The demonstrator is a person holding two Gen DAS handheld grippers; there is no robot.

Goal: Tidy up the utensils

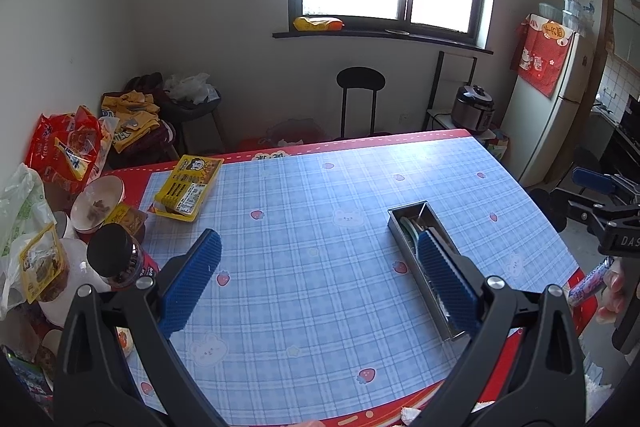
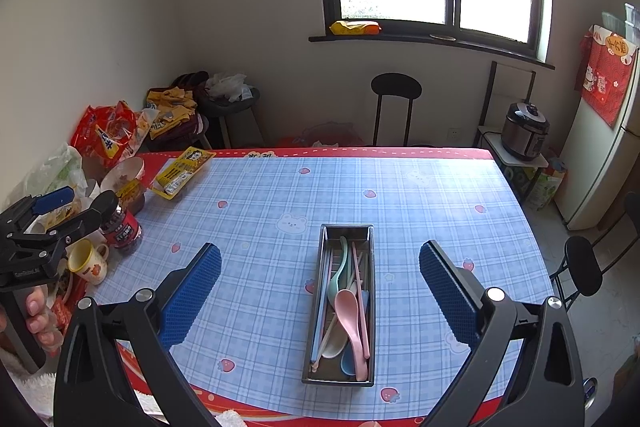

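A long metal tray lies on the blue plaid tablecloth near the front edge. It holds a pink spoon, a green spoon, a blue spoon, a white spoon and several pastel chopsticks. My right gripper hangs open above the tray, which sits between its blue pads, untouched. My left gripper is open and empty over the bare cloth, left of the tray; its right finger hides part of the tray.
Clutter fills the table's left side: a black-lidded jar, a bowl, a yellow packet, a cup and snack bags. A black stool stands past the far edge; a fridge is at right.
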